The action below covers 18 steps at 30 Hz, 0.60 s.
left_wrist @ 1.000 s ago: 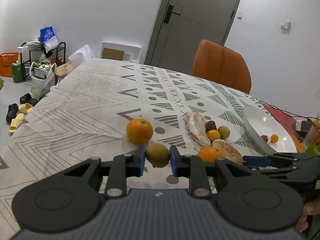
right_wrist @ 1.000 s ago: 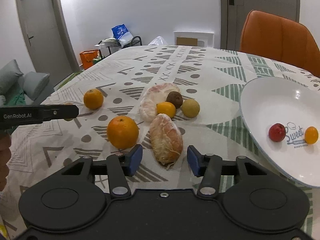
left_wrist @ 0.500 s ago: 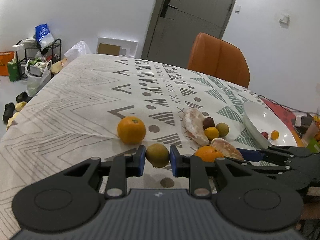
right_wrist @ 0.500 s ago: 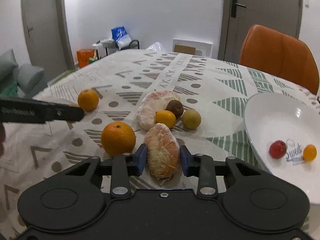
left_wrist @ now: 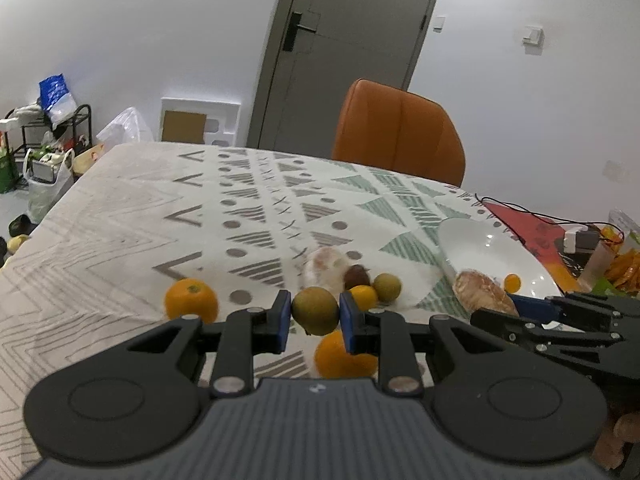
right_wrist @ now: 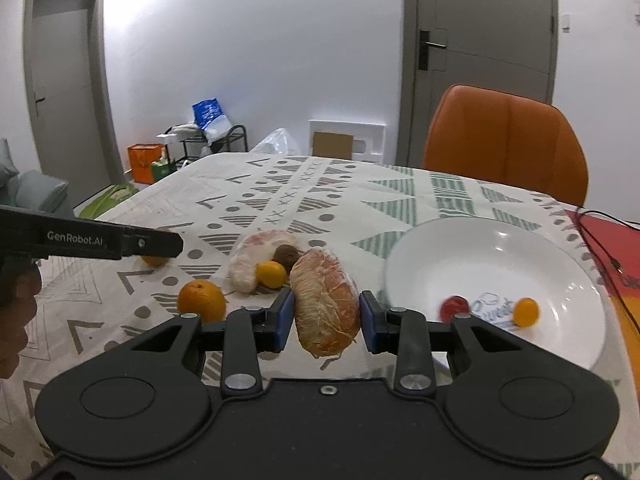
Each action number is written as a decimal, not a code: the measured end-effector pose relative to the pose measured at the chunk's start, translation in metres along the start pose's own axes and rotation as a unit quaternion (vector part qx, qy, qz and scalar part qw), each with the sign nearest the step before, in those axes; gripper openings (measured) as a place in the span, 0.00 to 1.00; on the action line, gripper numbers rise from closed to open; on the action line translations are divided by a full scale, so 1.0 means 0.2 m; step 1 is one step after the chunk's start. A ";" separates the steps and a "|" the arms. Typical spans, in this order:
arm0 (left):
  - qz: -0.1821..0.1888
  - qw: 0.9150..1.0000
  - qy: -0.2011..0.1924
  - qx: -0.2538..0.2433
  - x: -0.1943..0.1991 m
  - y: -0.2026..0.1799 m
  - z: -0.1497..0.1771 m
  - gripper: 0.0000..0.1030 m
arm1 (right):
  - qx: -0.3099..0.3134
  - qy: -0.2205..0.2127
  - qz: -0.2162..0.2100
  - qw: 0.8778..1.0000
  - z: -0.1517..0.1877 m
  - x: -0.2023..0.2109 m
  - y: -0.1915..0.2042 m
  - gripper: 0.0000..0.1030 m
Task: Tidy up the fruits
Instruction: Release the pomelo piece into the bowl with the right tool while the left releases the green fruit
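My left gripper (left_wrist: 314,315) is shut on a small green-brown fruit (left_wrist: 315,310) and holds it above the patterned tablecloth. My right gripper (right_wrist: 327,316) is shut on a peeled pomelo piece (right_wrist: 326,304), lifted off the table just left of the white plate (right_wrist: 500,248). The plate holds a small red fruit (right_wrist: 454,306) and a small orange fruit (right_wrist: 525,311). Two oranges (left_wrist: 191,299) (left_wrist: 344,356), another peeled pomelo piece (right_wrist: 256,258), a dark brown fruit (right_wrist: 286,255), a yellow citrus (right_wrist: 271,274) and a green fruit (left_wrist: 387,286) lie on the cloth.
An orange chair (right_wrist: 506,140) stands at the table's far side. A red mat (left_wrist: 528,230) with a cable, a charger and snack packets lies right of the plate. A rack with bags (left_wrist: 48,136) and shoes stands on the floor at left.
Both grippers have risen off the table with their fruit. The right gripper shut on the pomelo piece, lifted it and moved toward the plate. The left carried the green-brown fruit up and rightward.
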State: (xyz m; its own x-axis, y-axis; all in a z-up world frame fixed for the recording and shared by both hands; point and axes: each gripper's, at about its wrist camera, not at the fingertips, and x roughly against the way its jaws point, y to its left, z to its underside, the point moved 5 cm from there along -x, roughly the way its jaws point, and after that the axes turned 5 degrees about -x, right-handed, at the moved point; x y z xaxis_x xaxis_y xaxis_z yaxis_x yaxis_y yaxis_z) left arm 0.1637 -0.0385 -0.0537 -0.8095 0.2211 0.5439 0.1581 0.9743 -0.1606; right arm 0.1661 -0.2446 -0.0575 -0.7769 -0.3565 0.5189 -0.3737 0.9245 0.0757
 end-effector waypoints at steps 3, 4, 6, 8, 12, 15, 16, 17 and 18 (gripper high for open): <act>0.005 1.000 -0.003 -0.006 0.00 -0.04 -0.02 0.24 | -0.006 -0.006 0.004 1.000 0.00 0.03 -0.03 0.32; 0.006 1.000 -0.003 -0.007 0.00 -0.05 -0.02 0.24 | -0.008 -0.008 0.007 1.000 0.00 0.04 -0.04 0.32; 0.009 1.000 -0.005 -0.012 0.00 -0.08 -0.03 0.24 | -0.013 -0.015 0.010 1.000 -0.01 0.06 -0.06 0.32; 0.011 1.000 -0.007 -0.017 0.00 -0.11 -0.04 0.24 | -0.017 -0.018 0.012 1.000 0.00 0.08 -0.08 0.32; 0.016 1.000 -0.007 -0.023 -0.02 -0.17 -0.04 0.24 | -0.025 -0.025 0.020 0.999 0.00 0.11 -0.13 0.32; 0.019 0.999 -0.007 -0.030 -0.03 -0.22 -0.05 0.24 | -0.033 -0.030 0.022 0.999 0.01 0.14 -0.18 0.32; 0.019 0.999 -0.007 -0.033 -0.04 -0.23 -0.05 0.24 | -0.036 -0.031 0.023 0.999 0.01 0.14 -0.19 0.32; 0.020 0.999 -0.007 -0.034 -0.05 -0.25 -0.05 0.24 | -0.039 -0.031 0.024 0.998 0.02 0.14 -0.21 0.32; 0.019 0.999 -0.006 -0.036 -0.05 -0.26 -0.05 0.24 | -0.043 -0.032 0.025 0.998 0.02 0.14 -0.23 0.32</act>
State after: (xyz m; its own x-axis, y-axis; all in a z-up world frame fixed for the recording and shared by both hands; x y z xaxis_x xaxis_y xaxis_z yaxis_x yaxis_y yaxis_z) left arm 0.1703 -0.0908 -0.0424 -0.8083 0.2581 0.5292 0.2291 0.9658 -0.1212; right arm 0.1587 -0.2975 -0.0497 -0.8254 -0.3141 0.4690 -0.2901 0.9488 0.1248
